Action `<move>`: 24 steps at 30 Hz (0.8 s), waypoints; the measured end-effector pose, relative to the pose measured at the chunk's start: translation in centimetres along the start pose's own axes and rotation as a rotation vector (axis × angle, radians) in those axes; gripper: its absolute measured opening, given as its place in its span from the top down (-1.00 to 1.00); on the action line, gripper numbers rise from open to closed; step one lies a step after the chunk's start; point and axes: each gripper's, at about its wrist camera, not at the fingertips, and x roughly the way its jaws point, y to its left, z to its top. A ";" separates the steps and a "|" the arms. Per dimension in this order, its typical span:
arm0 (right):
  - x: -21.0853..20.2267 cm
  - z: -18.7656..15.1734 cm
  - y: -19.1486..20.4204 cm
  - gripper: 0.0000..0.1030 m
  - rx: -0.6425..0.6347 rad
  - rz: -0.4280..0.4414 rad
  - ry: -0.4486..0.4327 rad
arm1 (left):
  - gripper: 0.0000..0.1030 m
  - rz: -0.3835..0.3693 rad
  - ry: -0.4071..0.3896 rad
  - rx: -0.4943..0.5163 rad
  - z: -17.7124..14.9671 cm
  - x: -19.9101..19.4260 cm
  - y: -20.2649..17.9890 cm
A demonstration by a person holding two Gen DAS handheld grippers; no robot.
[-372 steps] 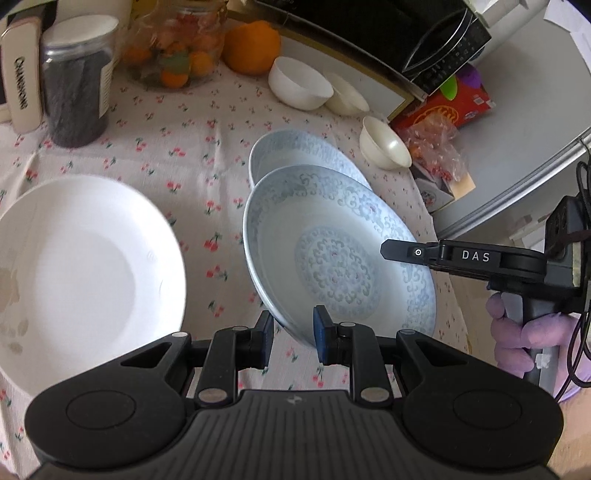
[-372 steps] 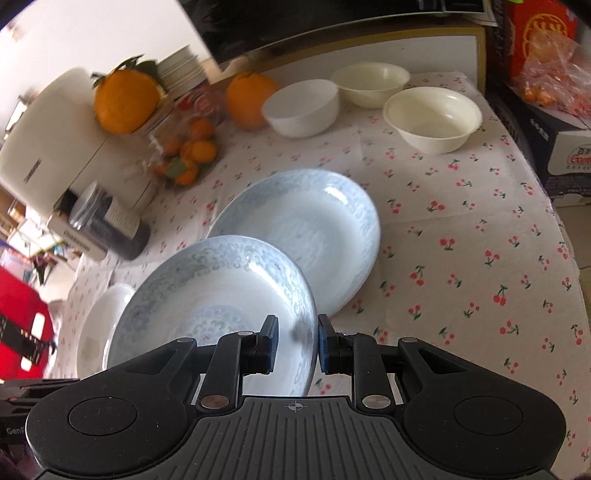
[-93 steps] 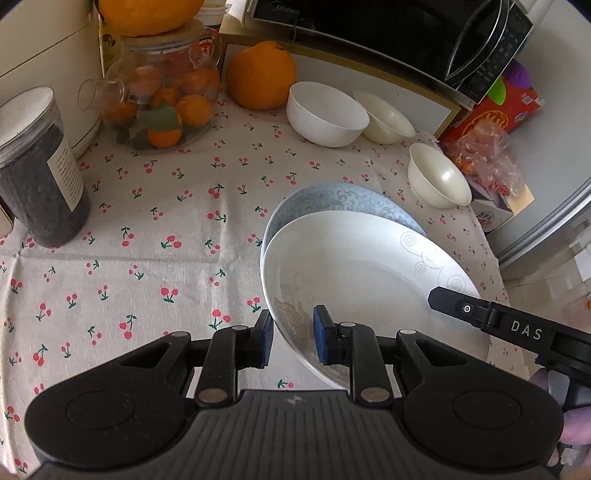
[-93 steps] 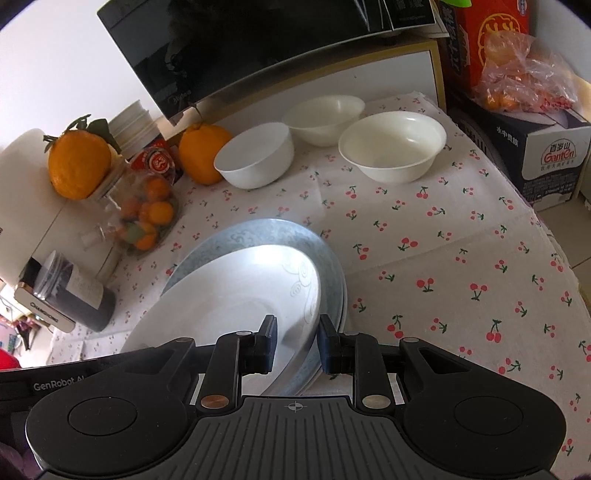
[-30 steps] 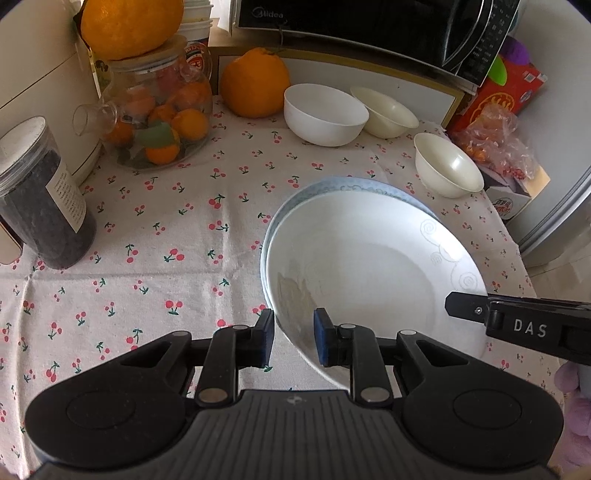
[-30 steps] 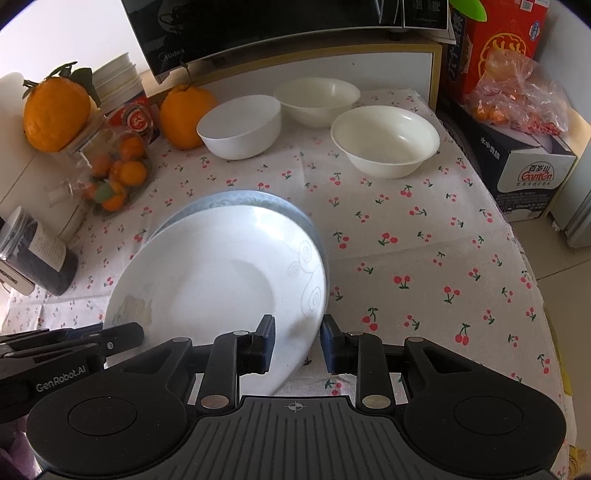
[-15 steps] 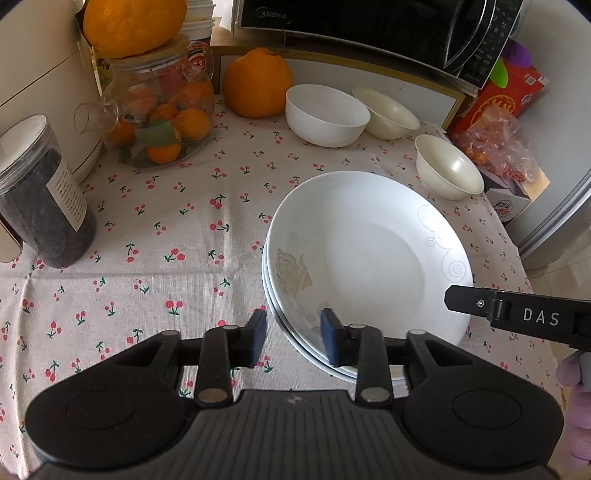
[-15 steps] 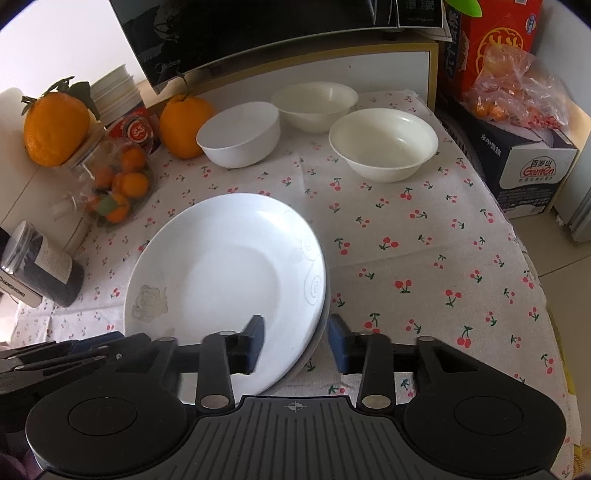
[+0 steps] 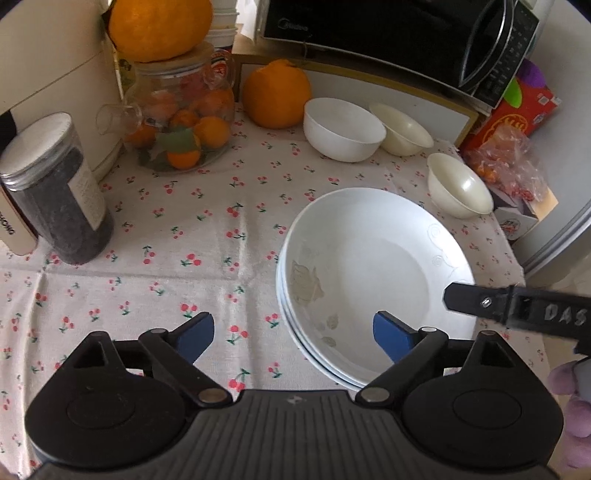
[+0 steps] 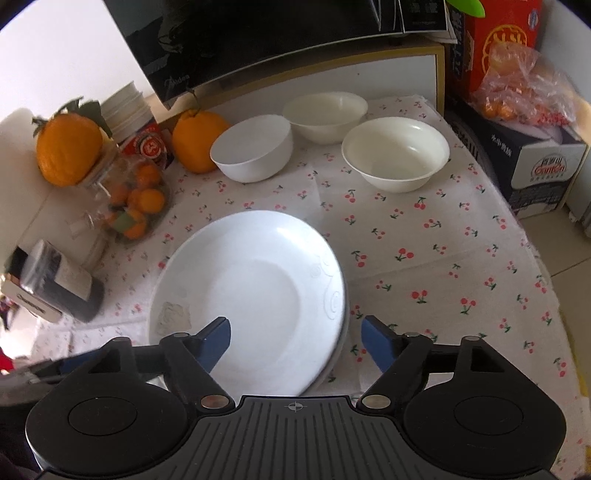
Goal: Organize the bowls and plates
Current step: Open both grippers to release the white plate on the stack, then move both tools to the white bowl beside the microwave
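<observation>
A white plate (image 9: 369,266) (image 10: 251,295) lies flat on top of a plate stack on the cherry-print tablecloth. My left gripper (image 9: 293,328) hangs over the stack's left rim, its jaws opening wide. The rim is between the blue pads, which do not touch it. My right gripper (image 10: 295,330) stands over the right rim, its jaws also opening and clear of the plate. Its black finger also shows in the left wrist view. Behind the stack stand a white bowl (image 9: 343,129) (image 10: 251,151) and two cream bowls (image 9: 400,133) (image 10: 395,151).
A glass jar of small oranges (image 9: 181,122) and a dark-filled jar (image 9: 59,192) stand at the left. A large orange (image 9: 275,94) and a microwave (image 9: 388,33) are at the back. A red box (image 10: 491,40) and bagged fruit (image 10: 524,88) sit past the table's right edge.
Both grippers have opened wide and let go of the white plate. It was held tilted over the blue-patterned plates and now rests flat on the stack.
</observation>
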 end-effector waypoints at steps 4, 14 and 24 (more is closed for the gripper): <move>-0.4 0.7 0.1 -0.62 0.049 0.027 -0.013 | -0.94 0.035 -0.011 0.007 0.1 0.0 0.1; -1.4 3.9 2.0 -0.71 0.005 0.043 -0.057 | -0.99 0.071 -0.038 -0.042 4.1 -0.5 -0.2; 0.2 9.2 1.2 -0.73 0.111 0.091 -0.105 | -0.99 0.059 -0.080 -0.133 9.2 0.9 0.3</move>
